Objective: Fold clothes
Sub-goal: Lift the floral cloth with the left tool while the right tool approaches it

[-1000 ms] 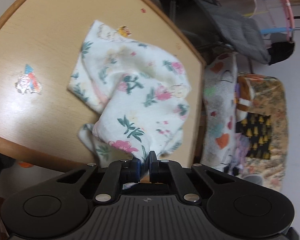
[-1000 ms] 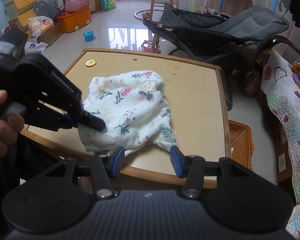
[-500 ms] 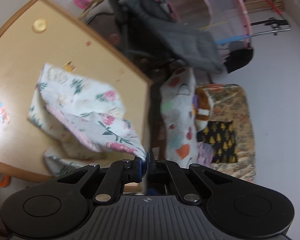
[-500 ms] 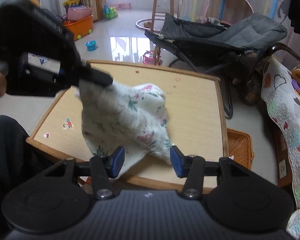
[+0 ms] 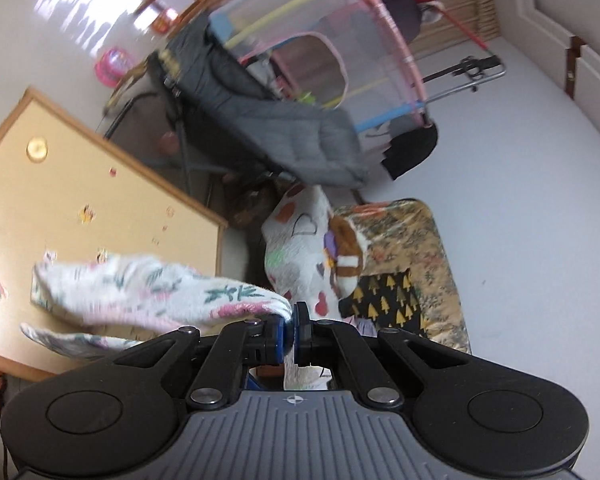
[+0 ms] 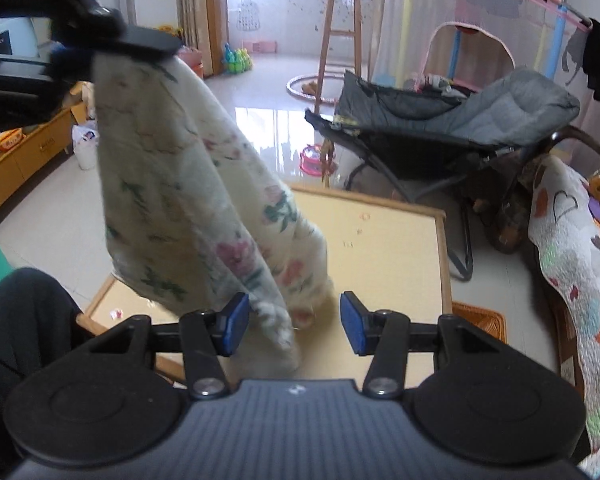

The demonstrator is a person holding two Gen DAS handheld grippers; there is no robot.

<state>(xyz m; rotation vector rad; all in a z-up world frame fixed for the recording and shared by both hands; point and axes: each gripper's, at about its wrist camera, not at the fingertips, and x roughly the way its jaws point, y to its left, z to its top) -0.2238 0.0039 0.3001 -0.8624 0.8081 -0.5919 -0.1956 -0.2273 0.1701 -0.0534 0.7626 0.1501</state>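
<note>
The floral cloth garment (image 6: 188, 200) is clamped at one edge by the left gripper (image 5: 291, 330) and hangs above the wooden table (image 6: 400, 240), hem trailing on it. It is judged light and limp. The right gripper (image 6: 294, 322) stands apart, empty; the dangling lower corner should be taken.

The light wooden table (image 6: 400, 248) has a raised rim and small stickers (image 5: 87, 213) scattered on top. The floral cloth (image 6: 300, 280) trails its lower end onto it near the front edge.

No text reads clearly; the dark screen (image 6: 4, 46) perhaps bears tiny lettering.
</note>
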